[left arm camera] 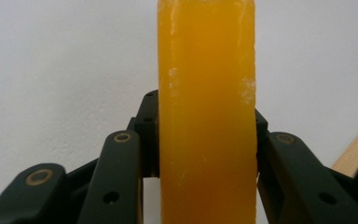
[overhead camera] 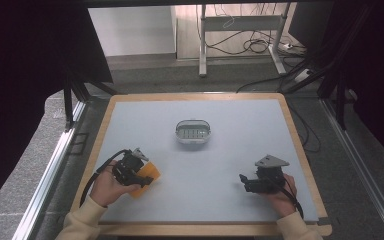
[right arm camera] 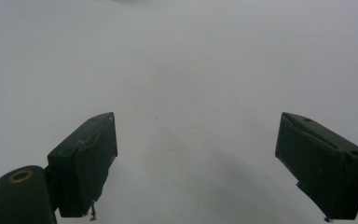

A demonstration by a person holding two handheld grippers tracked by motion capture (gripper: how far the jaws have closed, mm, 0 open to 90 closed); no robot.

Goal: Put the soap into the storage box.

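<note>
Left gripper (overhead camera: 141, 176) and right gripper (overhead camera: 243, 181): black linked bodies with brass-coloured pivot screws; blocky matte jaw pads; grey three-cornered plate (overhead camera: 271, 161) on top; black cable (overhead camera: 94, 176) looping from each; cream long sleeves (overhead camera: 82, 222) on both forearms

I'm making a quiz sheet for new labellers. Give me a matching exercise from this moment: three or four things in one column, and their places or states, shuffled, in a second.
Things:
1. left tongs
2. right tongs
3. grey dish
4. orange bar

States:
A. sits alone mid-table
B. open, holding nothing
C. clamped between two jaws
D. shut on something

Pairs: 1-D, 2-B, 3-A, 4-C
</note>
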